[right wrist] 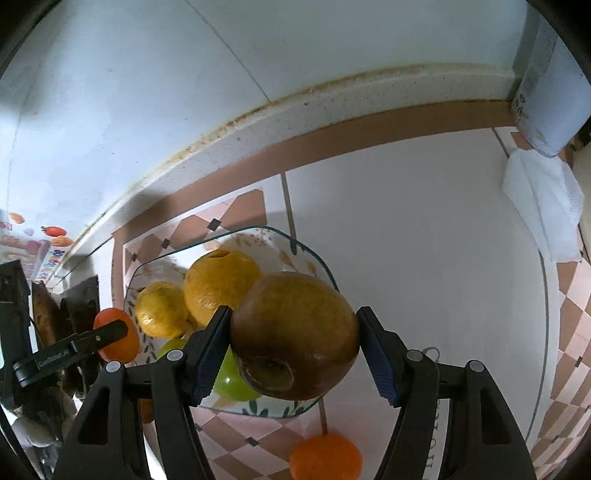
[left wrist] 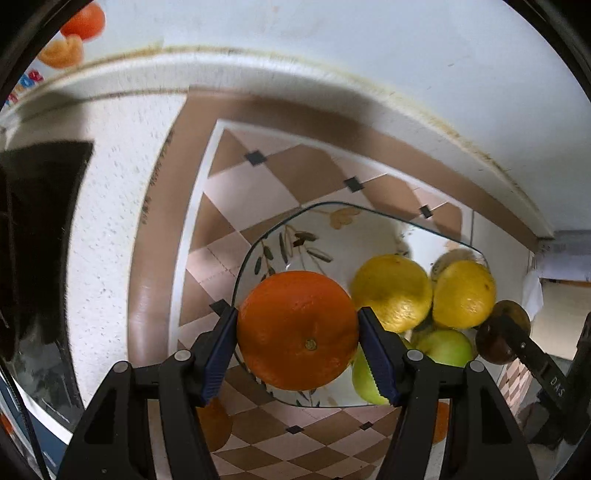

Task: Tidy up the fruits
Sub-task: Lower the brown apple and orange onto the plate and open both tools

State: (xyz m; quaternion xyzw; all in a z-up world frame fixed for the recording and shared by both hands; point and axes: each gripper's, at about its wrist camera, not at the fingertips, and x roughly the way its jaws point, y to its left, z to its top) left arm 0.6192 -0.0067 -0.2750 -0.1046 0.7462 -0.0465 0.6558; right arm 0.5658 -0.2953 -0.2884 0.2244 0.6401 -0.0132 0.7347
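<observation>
Orange fruit (left wrist: 297,329), round, stem scar facing the camera: clamped between the blue pads of the left gripper (left wrist: 297,332), pads pressing both sides, held above the near-left rim of the glass plate (left wrist: 258,247).

Brown fruit (right wrist: 295,334), round, mottled olive-brown skin with a dark sunken pit at its lower end: gripped between the pads of the right gripper (right wrist: 294,332), held above the near-right part of the plate. The same fruit appears at the right edge of the left wrist view, with one black finger of the right gripper across it.

Loose oranges: one (right wrist: 325,458) on the cloth below the right gripper; another (left wrist: 216,424) partly hidden behind the left gripper's left finger.

Plate: clear glass, angular outline, leaf pattern. Contents: green apple (left wrist: 445,347) nearest; two yellow citrus fruits, one (left wrist: 391,291) beside the other (left wrist: 463,293), behind it. A further greenish fruit at the far right rim cannot be identified.

Tablecloth (left wrist: 258,184): pink and brown diamond check with small black squares, brown border.

White counter edge (left wrist: 369,92) with stained seam, then pale wall (left wrist: 332,29). Folded white paper (right wrist: 543,206) at far right.
</observation>
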